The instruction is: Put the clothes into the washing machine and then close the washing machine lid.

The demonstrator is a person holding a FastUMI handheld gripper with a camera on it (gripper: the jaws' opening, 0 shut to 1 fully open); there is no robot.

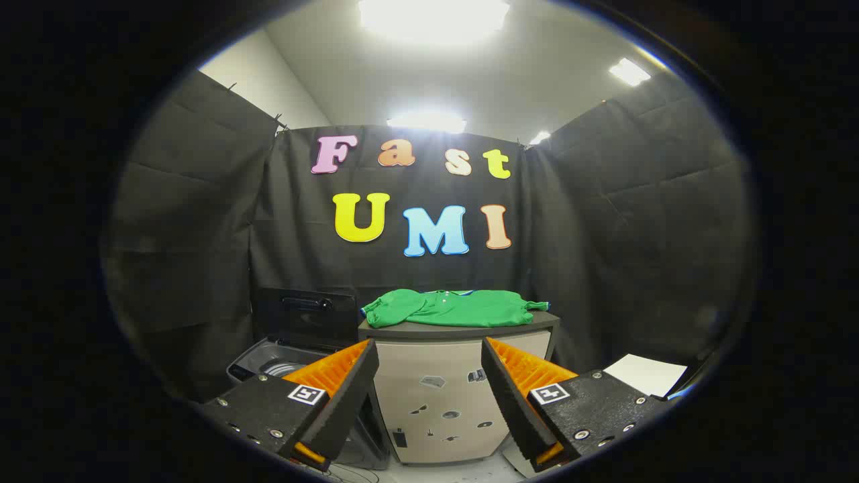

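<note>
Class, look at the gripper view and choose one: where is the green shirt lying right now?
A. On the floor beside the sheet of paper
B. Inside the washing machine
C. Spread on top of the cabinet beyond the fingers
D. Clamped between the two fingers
C: the green shirt lies spread on the top of the cabinet, beyond the open gripper, whose fingers hold nothing.

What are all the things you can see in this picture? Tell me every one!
green shirt: one, green, lying flat on top of the cabinet, beyond the fingers.
cabinet: one, beige with a dark top, ahead between the fingers.
washing machine: one, grey, lid black and raised, beside the cabinet behind one finger.
white sheet: one, white, on the cabinet's other side.
ceiling lights: several, white, overhead.
tool: one, fingers spread apart, holding nothing.
</note>
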